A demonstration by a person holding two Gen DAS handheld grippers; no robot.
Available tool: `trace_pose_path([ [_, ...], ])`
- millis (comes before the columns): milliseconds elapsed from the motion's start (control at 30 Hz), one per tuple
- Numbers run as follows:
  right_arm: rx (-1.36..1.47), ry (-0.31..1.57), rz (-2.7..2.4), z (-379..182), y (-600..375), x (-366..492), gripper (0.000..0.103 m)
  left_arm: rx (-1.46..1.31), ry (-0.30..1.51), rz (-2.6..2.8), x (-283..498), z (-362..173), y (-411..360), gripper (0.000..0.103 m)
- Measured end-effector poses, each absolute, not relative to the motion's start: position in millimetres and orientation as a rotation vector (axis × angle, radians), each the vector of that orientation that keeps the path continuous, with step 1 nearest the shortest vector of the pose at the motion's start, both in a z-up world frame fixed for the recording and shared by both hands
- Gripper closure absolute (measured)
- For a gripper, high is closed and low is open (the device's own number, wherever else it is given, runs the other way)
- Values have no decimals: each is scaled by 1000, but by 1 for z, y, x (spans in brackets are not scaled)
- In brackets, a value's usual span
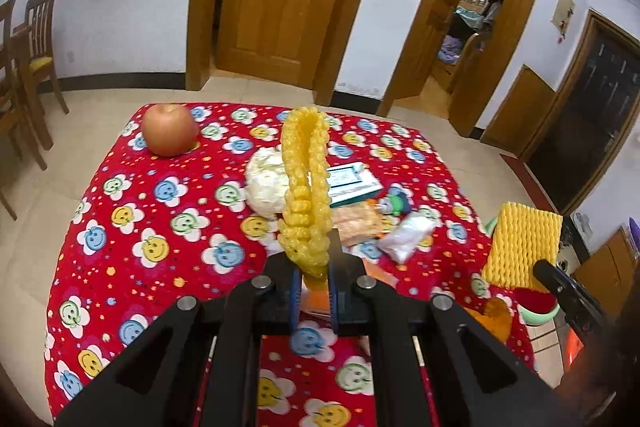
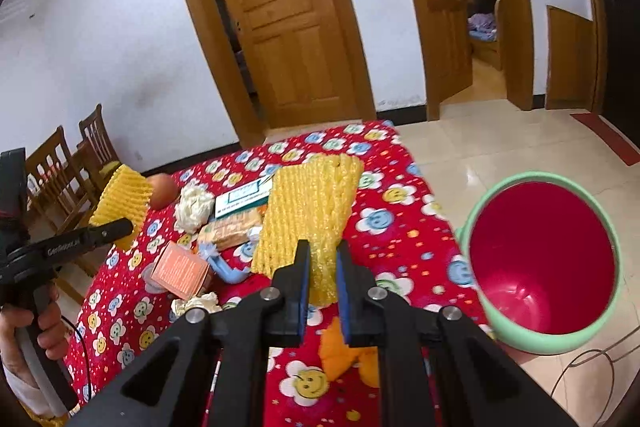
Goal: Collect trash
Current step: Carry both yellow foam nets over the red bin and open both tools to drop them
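My left gripper (image 1: 314, 267) is shut on a yellow foam fruit net (image 1: 306, 183), held edge-on and upright above the red flowered tablecloth (image 1: 160, 211). The right wrist view shows that same net (image 2: 124, 203) at the left, in the left gripper (image 2: 120, 227). My right gripper (image 2: 323, 251) is shut on the lower edge of a second, flat yellow foam net (image 2: 312, 203), also lifted off the cloth. This second net (image 1: 524, 247) shows at the right of the left wrist view. A green bin with a red inside (image 2: 520, 179) stands on the floor beside the table's right edge.
On the cloth lie an apple (image 1: 170, 129), a crumpled white tissue (image 1: 266, 183), a green-and-white box (image 1: 348, 181), a snack packet (image 1: 358, 223), a clear wrapper (image 1: 408, 235), an orange carton (image 2: 180, 269) and orange peel (image 2: 344, 351). Wooden chairs (image 1: 36, 39) stand left.
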State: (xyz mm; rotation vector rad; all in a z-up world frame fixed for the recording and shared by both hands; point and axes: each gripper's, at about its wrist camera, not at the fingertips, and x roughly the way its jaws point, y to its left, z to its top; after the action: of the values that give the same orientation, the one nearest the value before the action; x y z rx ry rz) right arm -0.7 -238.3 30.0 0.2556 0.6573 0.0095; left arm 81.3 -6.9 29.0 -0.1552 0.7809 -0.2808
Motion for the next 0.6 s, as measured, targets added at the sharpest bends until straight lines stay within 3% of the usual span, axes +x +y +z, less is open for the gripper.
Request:
trace_pose_path([
  [600,308,591,-199,39,-318,-32,89,-91,782,-489,69,43,-97,93],
])
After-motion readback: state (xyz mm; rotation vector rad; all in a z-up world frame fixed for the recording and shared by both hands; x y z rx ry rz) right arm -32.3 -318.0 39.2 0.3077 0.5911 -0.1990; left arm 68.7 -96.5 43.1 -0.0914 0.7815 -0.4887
